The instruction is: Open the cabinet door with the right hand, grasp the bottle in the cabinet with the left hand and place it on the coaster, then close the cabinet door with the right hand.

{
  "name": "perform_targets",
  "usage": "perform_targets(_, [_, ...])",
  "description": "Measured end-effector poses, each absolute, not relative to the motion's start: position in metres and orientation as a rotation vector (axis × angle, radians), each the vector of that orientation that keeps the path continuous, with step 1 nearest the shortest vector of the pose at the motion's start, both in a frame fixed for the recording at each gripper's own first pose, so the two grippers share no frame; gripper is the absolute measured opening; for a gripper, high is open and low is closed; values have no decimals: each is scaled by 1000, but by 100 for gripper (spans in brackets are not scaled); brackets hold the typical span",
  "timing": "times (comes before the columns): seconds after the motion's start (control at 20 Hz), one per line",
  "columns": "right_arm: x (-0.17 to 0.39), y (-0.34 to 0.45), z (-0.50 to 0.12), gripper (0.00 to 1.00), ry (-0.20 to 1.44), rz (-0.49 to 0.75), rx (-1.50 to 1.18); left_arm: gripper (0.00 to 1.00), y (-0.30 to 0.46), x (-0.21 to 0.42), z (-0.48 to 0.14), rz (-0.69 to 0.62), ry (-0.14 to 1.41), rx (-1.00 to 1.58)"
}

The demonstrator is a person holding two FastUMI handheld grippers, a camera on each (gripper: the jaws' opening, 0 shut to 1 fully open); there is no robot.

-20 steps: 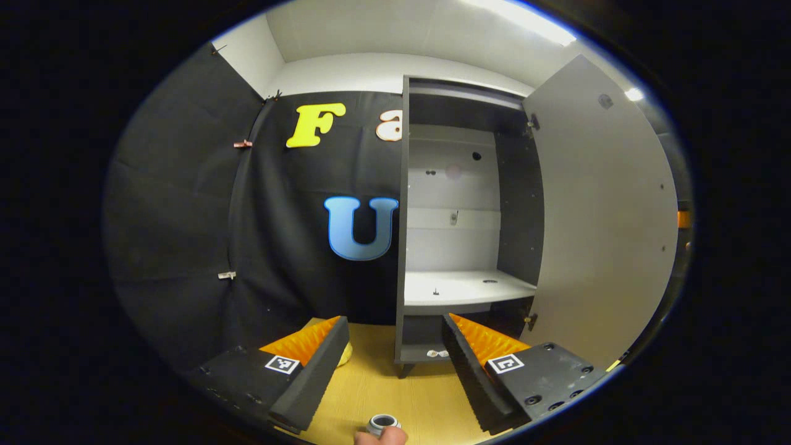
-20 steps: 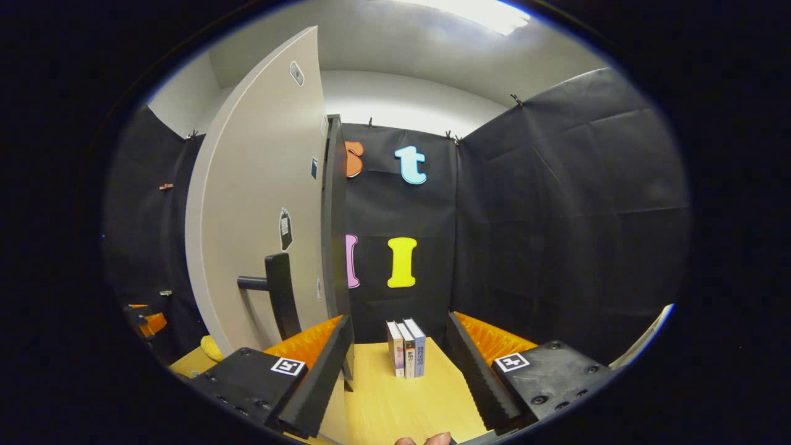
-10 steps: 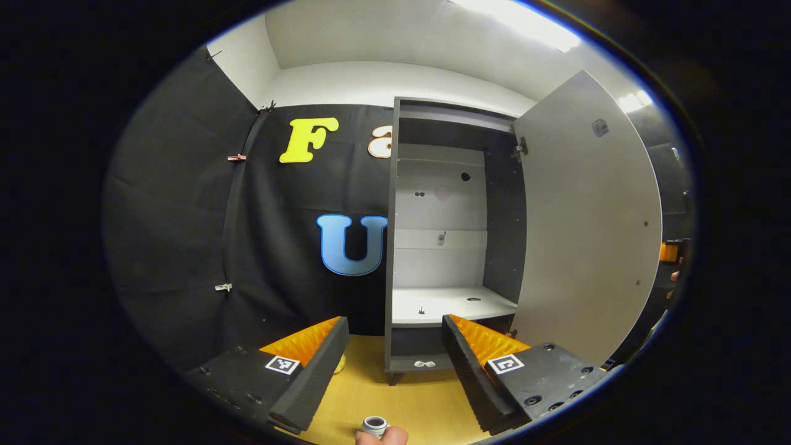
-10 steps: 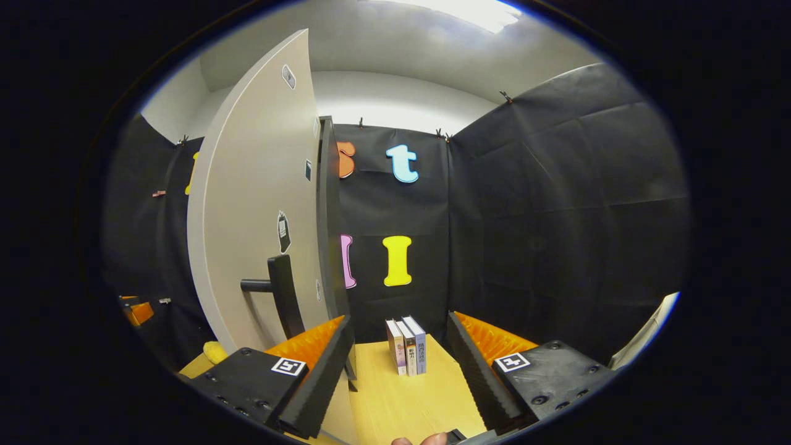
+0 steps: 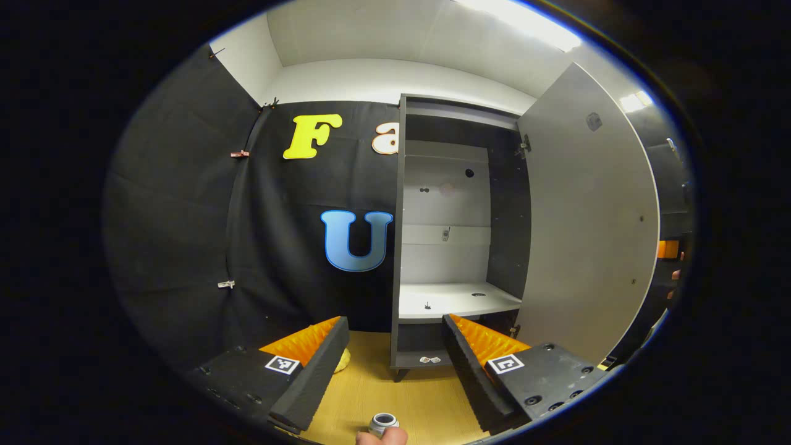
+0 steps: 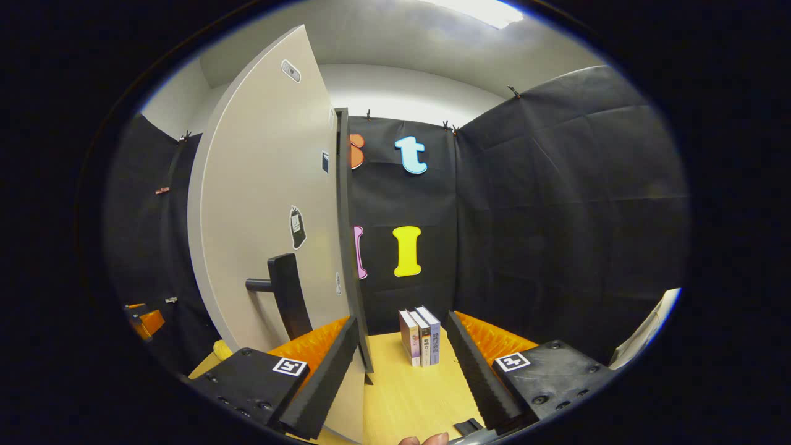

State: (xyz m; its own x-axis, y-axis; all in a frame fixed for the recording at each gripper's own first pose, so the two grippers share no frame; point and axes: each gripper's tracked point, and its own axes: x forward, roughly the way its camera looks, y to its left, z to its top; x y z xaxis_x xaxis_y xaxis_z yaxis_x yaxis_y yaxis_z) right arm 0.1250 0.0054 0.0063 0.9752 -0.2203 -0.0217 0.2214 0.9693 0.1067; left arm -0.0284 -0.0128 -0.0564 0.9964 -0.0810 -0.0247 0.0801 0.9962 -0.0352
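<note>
The cabinet (image 5: 457,204) stands open at the back, its white shelf (image 5: 454,300) bare. Its grey door (image 5: 587,222) is swung out to the right. My left gripper (image 5: 393,321) is open and holds nothing, facing the cabinet from a little way back. A small grey round bottle top (image 5: 383,423) shows at the bottom edge, next to a fingertip. My right gripper (image 6: 401,319) is open on the door's outer side. The door's edge (image 6: 349,247) runs just by its left finger (image 6: 321,377), and the dark handle (image 6: 284,293) stands left of that finger.
Three books (image 6: 421,337) stand upright on the wooden table (image 6: 408,395) ahead of the right gripper. A yellow rounded thing (image 5: 342,360) lies left of the cabinet's foot. A small black piece (image 6: 468,426) lies on the table near the right finger. Black cloth walls close in all sides.
The right gripper view has swung slightly left, so the door's edge and books sit further right in it. The left gripper view shifted a little. The door stays open and both grippers stay open.
</note>
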Motion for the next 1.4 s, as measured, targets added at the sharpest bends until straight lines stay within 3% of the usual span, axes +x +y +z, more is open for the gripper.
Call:
perform_targets(0.55, [139, 49, 3, 95, 17, -128, 148, 95, -2, -32, -51, -48, 9, -17])
perform_targets(1.2, [143, 133, -4, 97, 48, 138, 199, 95, 3, -39, -50, -37, 6, -36])
perform_targets(1.4, [142, 138, -5, 98, 47, 170, 170, 95, 5, -41, -45, -40, -6, -34])
